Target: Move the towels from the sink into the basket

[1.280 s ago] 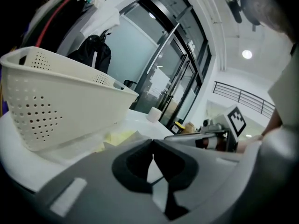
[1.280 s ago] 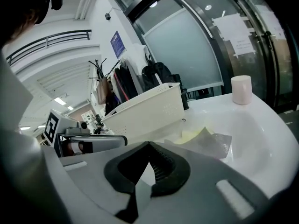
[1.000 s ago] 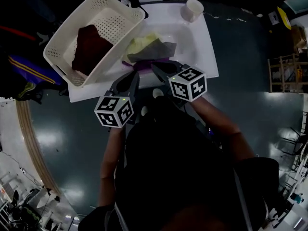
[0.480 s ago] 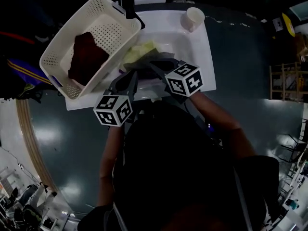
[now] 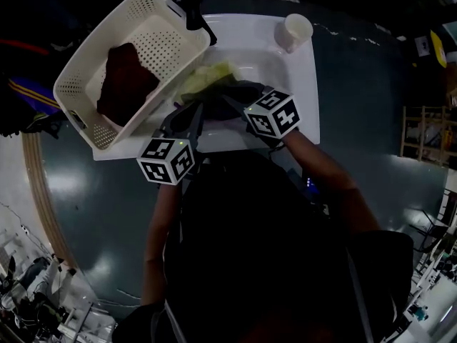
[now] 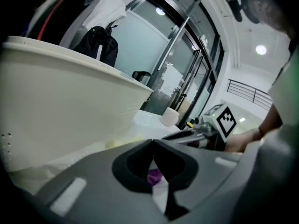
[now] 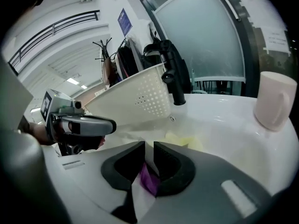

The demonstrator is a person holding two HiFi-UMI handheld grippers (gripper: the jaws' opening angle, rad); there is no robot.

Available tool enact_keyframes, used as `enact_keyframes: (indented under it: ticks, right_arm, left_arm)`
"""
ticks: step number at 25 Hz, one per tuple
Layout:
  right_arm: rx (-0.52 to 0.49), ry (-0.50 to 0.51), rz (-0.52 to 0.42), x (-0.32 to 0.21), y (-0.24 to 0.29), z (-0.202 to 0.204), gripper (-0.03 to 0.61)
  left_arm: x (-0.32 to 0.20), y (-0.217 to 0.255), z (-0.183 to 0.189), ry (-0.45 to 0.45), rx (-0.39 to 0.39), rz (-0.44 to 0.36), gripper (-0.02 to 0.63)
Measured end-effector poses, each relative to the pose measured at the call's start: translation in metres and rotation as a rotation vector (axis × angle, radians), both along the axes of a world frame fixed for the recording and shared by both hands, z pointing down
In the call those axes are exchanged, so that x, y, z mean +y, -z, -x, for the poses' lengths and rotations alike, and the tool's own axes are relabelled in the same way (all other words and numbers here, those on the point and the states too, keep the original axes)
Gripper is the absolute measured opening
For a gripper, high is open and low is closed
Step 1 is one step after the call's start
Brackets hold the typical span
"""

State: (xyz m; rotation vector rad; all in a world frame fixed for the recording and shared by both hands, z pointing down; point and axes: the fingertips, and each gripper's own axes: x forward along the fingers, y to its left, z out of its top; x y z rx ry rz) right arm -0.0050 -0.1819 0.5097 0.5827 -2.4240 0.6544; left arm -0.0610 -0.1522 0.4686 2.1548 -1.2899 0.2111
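Slippage is risked: purple towel (image 7: 148,181) lies unpinched between just-opened jaws of right hand-held gripper (image 7: 149,147); left hand-held gripper (image 6: 153,143) is pressed together.

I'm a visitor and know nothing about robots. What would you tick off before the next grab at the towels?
1. Room in the basket: ok; only a dark red towel lies in it.
2. Towels to fetch in the sink: ok; a yellow-green towel and a purple towel are there.
3. Right gripper ready to grab: ok; its jaws have just been opening, and the purple towel shows in the gap, unpinched.
4. Left gripper ready to grab: not ok; its jaws are together.
5. Cup out of the way: ok; it stands at the sink's far corner.
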Motion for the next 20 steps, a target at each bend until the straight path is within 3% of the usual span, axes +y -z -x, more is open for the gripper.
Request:
enact_keyframes:
  ticks: [11, 20]
  right_arm:
    - [0.085, 0.167, 0.059, -0.004, -0.042, 0.015, 0.091]
    - [0.185, 0.271, 0.090, -0.009, -0.074, 0.022, 0.132]
  left_arm:
    - [-0.004, -0.014, 0.014, 0.090, -0.012, 0.059, 0.005]
    - [-0.015, -0.017, 0.019, 0.110, -0.018, 0.085, 0.005]
